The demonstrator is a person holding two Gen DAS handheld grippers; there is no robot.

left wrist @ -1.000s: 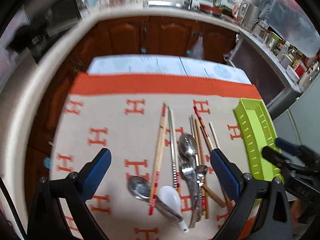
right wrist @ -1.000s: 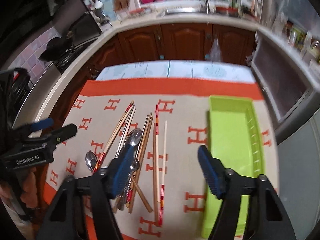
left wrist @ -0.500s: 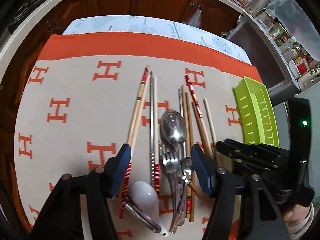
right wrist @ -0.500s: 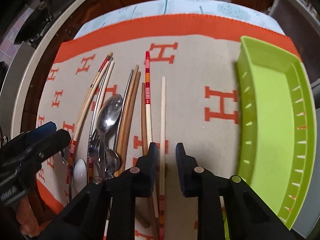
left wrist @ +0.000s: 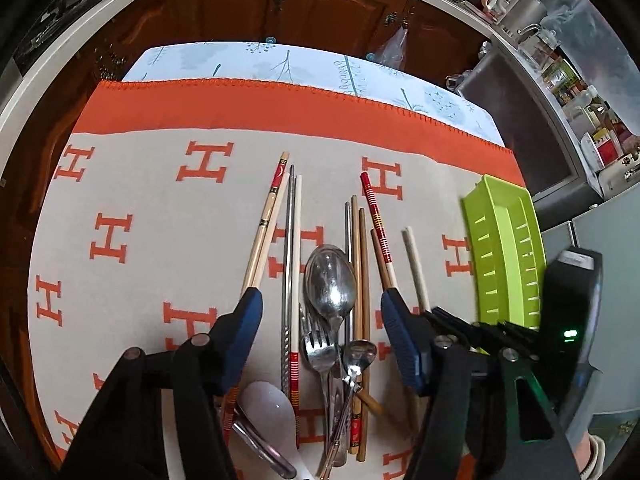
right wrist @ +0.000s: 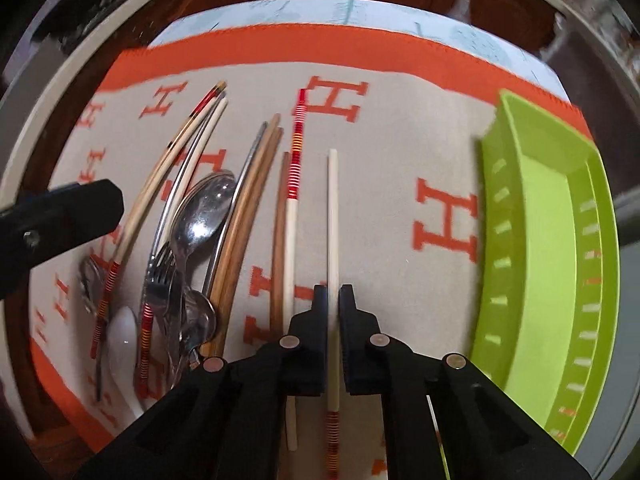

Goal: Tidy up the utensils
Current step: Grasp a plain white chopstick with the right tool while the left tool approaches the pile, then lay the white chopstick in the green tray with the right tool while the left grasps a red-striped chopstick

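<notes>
Several chopsticks, spoons and a fork lie side by side on a beige cloth (left wrist: 160,200) with orange H marks. My left gripper (left wrist: 320,300) hovers low over the middle of the pile and its jaws are closing. A large steel spoon (left wrist: 330,280), a fork (left wrist: 318,348) and steel chopsticks (left wrist: 289,260) lie between the fingers, and neither pad touches them. My right gripper (right wrist: 333,292) is shut on a cream chopstick (right wrist: 333,208) with a red-striped end, the rightmost one, which still rests on the cloth. A lime green tray (right wrist: 552,240) lies to the right.
A white ceramic spoon (left wrist: 266,408) and a small spoon (left wrist: 360,354) lie at the near end of the pile. Brown wooden chopsticks (right wrist: 244,216) and a red-banded one (right wrist: 296,152) lie left of the held chopstick. Dark wooden cabinets stand beyond the table's far edge.
Both grippers have come down close to the utensils. The right jaws have closed from wide onto the cream chopstick. The left jaws have narrowed around the spoon and fork.
</notes>
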